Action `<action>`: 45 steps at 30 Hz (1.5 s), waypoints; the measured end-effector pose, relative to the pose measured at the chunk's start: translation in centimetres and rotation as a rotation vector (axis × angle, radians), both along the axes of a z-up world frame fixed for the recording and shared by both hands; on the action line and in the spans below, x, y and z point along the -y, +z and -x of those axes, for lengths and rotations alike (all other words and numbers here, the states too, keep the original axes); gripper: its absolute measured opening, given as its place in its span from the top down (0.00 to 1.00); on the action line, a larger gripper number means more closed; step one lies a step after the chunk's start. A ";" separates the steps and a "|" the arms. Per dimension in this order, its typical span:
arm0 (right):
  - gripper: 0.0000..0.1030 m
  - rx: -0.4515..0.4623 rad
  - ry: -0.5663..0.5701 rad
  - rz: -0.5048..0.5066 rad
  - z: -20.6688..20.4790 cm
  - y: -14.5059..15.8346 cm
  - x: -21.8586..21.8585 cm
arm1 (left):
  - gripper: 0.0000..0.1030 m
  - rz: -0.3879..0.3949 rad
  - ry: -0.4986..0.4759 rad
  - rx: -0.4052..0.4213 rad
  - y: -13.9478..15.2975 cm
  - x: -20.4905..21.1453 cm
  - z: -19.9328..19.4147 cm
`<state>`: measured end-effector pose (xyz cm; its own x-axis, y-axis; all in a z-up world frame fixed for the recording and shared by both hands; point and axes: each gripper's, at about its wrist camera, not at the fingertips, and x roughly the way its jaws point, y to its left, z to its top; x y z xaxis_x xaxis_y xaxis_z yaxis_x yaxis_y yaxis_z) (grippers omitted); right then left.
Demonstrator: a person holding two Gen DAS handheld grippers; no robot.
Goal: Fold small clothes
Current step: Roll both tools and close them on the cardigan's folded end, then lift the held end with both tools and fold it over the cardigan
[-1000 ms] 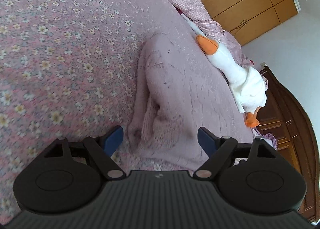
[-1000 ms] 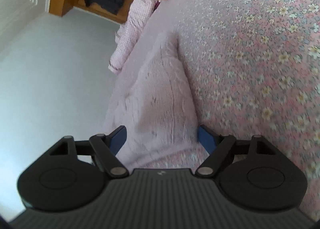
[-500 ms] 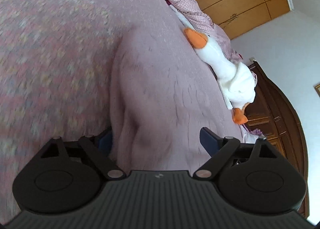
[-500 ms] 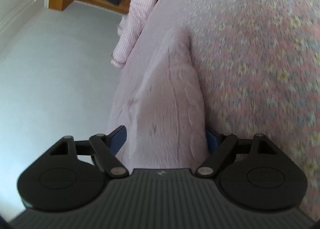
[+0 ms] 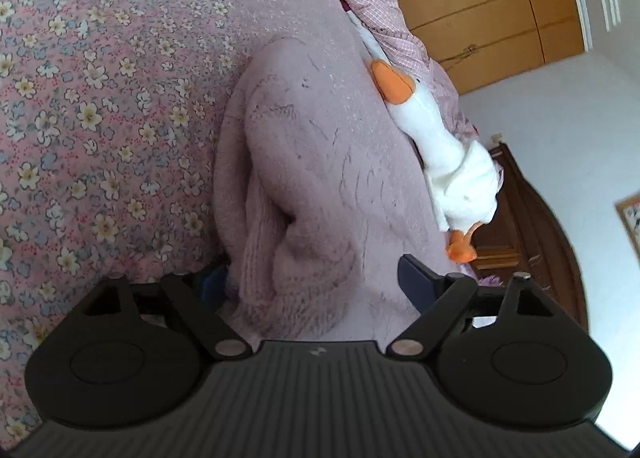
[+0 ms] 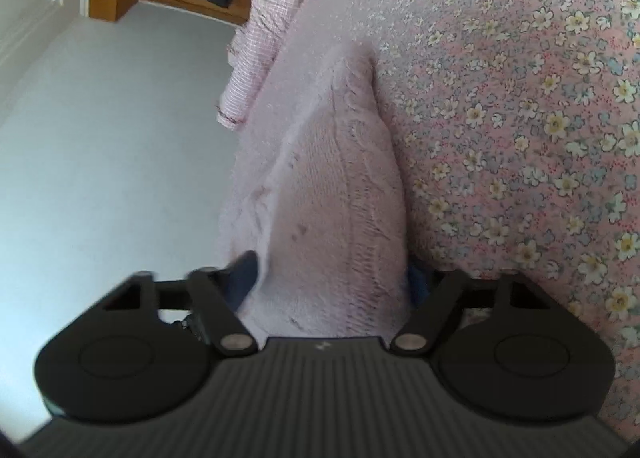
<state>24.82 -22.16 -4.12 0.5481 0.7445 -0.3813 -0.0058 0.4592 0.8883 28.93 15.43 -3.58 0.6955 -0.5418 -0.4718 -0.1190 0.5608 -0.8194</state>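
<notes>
A pale pink knitted sweater (image 5: 320, 161) lies bunched on the floral bedspread (image 5: 92, 105). My left gripper (image 5: 316, 282) is open and straddles its ribbed near end. Cloth covers most of the left finger; the right finger (image 5: 416, 282) stands clear beside the sweater. In the right wrist view the same sweater (image 6: 336, 185) runs away from me along the bed's edge. My right gripper (image 6: 330, 278) is open too, with the knit filling the gap between its fingers. The right finger is half hidden behind the fabric.
A white plush goose (image 5: 448, 161) with an orange beak lies just beyond the sweater. A pink checked garment (image 6: 264, 29) hangs over the bed's edge above the pale floor (image 6: 112, 137). Wooden wardrobes (image 5: 480, 9) and a dark wooden cabinet (image 5: 532, 238) stand behind.
Both grippers pushed forward over the sweater, so its fabric now sits between their fingers. The left gripper's left finger went behind the cloth. The blur of half a second ago has mostly settled.
</notes>
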 end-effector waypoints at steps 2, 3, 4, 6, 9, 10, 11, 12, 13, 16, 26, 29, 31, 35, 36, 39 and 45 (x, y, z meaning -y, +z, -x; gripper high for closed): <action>0.50 -0.012 -0.010 -0.016 0.2 -0.3 0.0 | 0.50 -0.014 0.023 -0.041 -0.4 0.0 0.2; 0.52 -0.009 -0.010 -0.031 0.4 -0.4 0.2 | 0.53 0.019 0.028 -0.047 -0.7 -0.3 0.2; 0.53 -0.008 -0.013 -0.044 0.6 -0.4 0.3 | 0.55 0.047 0.036 -0.045 -1.0 -0.4 0.4; 0.54 -0.014 -0.019 -0.052 1.2 -0.3 0.5 | 0.57 0.049 0.039 -0.045 -0.8 -0.4 0.6; 0.56 0.006 -0.017 -0.065 2.2 0.8 0.7 | 0.58 0.051 0.045 -0.034 0.1 -0.1 1.4; 0.56 0.019 -0.013 -0.072 2.7 1.6 0.8 | 0.58 0.061 0.045 -0.030 0.3 -0.2 1.9; 0.56 0.030 -0.010 -0.077 2.7 2.2 0.7 | 0.58 0.070 0.042 -0.027 0.6 -0.2 2.3; 0.56 0.046 -0.007 -0.079 3.3 3.1 0.9 | 0.58 0.077 0.037 -0.023 1.1 -0.1 2.7; 0.56 0.057 -0.006 -0.082 3.7 3.9 1.0 | 0.58 0.087 0.031 -0.016 1.8 0.0 3.2; 0.56 0.081 -0.008 -0.093 5.0 6.2 1.7 | 0.58 0.099 0.011 0.015 4.1 0.0 4.7; 0.56 0.143 -0.077 -0.151 8.2 12.5 6.0 | 0.58 0.049 -0.083 0.091 13.4 4.5 5.4; 0.56 0.152 -0.110 -0.150 6.9 13.7 7.8 | 0.58 0.032 -0.113 0.100 15.3 6.5 2.9; 0.56 0.149 -0.137 -0.153 4.9 14.1 8.9 | 0.58 0.018 -0.128 0.106 16.3 8.0 0.1; 0.56 0.177 -0.190 -0.157 -1.1 15.4 11.0 | 0.58 -0.015 -0.146 0.136 18.2 10.8 -6.9; 0.56 0.202 -0.195 -0.158 -2.4 15.7 11.2 | 0.58 -0.010 -0.144 0.150 18.7 11.3 -8.7; 0.56 0.312 -0.205 -0.190 -6.2 16.0 12.5 | 0.58 -0.020 -0.135 0.255 20.2 12.7 -12.4; 0.56 0.286 -0.217 -0.252 -9.3 8.4 14.9 | 0.58 -0.136 -0.161 0.320 15.7 16.1 -14.1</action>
<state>34.15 -37.11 4.26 0.7590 0.6510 -0.0128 -0.1953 0.2464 0.9493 43.08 -0.63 12.13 0.7303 -0.6038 -0.3195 0.2299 0.6577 -0.7174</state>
